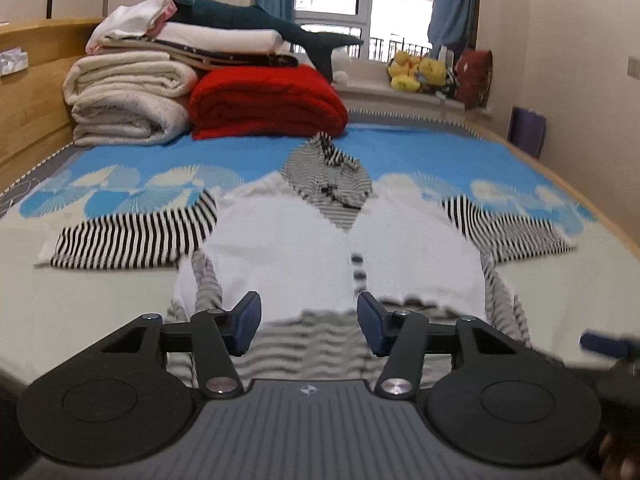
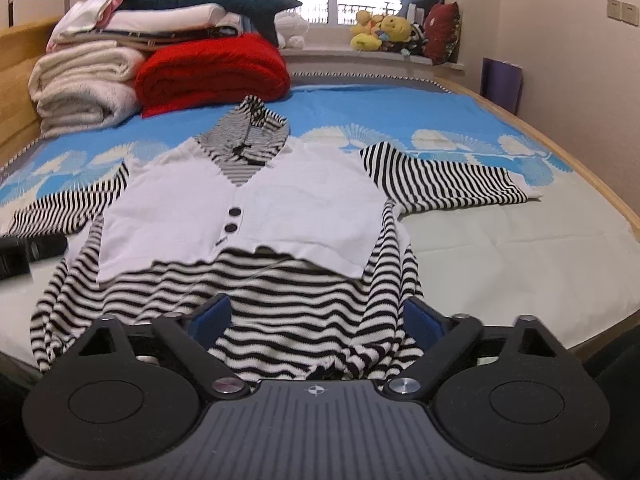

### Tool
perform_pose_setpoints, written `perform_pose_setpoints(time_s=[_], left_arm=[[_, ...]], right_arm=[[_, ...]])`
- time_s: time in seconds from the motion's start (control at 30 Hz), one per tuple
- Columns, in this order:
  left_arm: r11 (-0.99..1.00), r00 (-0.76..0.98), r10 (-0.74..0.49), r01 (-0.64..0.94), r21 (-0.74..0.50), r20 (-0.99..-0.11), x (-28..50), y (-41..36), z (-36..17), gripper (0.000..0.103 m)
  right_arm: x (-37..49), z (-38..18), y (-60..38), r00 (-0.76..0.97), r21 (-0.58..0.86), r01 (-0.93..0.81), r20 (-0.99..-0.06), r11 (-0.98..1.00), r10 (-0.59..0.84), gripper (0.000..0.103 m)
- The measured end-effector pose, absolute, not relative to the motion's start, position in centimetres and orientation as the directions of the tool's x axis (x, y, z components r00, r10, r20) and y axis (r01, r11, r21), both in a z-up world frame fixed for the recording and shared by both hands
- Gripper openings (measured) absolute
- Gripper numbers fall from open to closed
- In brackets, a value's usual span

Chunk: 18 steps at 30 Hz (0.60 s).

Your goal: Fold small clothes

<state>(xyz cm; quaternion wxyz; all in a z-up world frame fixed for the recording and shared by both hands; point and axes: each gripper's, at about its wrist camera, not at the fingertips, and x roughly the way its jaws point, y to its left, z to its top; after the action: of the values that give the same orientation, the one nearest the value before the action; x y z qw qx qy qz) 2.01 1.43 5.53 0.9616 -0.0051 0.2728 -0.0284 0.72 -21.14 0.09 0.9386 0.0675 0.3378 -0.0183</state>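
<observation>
A: Lies flat on the bed [image 2: 500, 248], front up: small striped hooded top [image 2: 248, 200] with a white vest panel and two dark buttons, hood toward the folded blankets, sleeves spread out to either side.

B: And the near edge?

A: Striped hem at the bed's near edge, right under both tools. Left gripper [image 1: 309, 322] over the hem, jaws partly apart, striped cloth seen between them, pads not pressing. Right gripper [image 2: 316, 320] likewise over the hem, jaws wider, nothing clamped.

B: Room to move?

A: Bare sheet beyond each sleeve end, more on the right. Blue patterned cover open past the hood. Red blanket [image 2: 212, 68] and cream blanket stack [image 2: 84, 84] in the far left corner, near the hood but apart. Wooden bed rim along the right.
</observation>
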Motion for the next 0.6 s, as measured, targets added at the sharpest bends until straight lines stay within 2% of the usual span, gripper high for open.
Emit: perform_pose_setpoints(time_s=[0.13, 0.23, 0.33, 0.47, 0.6], left_arm=[[0.997, 0.874, -0.070, 0.068, -0.022, -0.481, 5.3, 2.9, 8.5, 0.054], [0.996, 0.891, -0.043, 0.074, 0.051, -0.452, 9.1, 3.4, 10.1, 0.051], [0.994, 0.902, -0.036, 0.075, 0.075, -0.431, 13.5, 5.0, 11.1, 0.051], [0.992, 0.908, -0.005, 0.056, 0.111, -0.419, 19.0, 7.8, 11.7, 0.052], [0.996, 0.898, 0.032, 0.008, 0.087, -0.438, 22.8, 12.2, 9.5, 0.052]], right_arm=[[0.5, 0.7, -21.4, 0.809, 0.133, 0.077, -0.587, 0.988, 0.016, 0.076], [0.3, 1.2, -21.4, 0.836, 0.135, 0.076, -0.548, 0.988, 0.010, 0.073], [0.3, 1.3, -21.5, 0.853, 0.125, 0.076, -0.522, 0.989, 0.001, 0.073], [1.5, 1.6, -22.2, 0.837, 0.148, 0.075, -0.547, 0.986, 0.018, 0.073], [3.0, 3.7, -23.9, 0.853, 0.169, 0.055, -0.519, 0.984, 0.042, 0.073]])
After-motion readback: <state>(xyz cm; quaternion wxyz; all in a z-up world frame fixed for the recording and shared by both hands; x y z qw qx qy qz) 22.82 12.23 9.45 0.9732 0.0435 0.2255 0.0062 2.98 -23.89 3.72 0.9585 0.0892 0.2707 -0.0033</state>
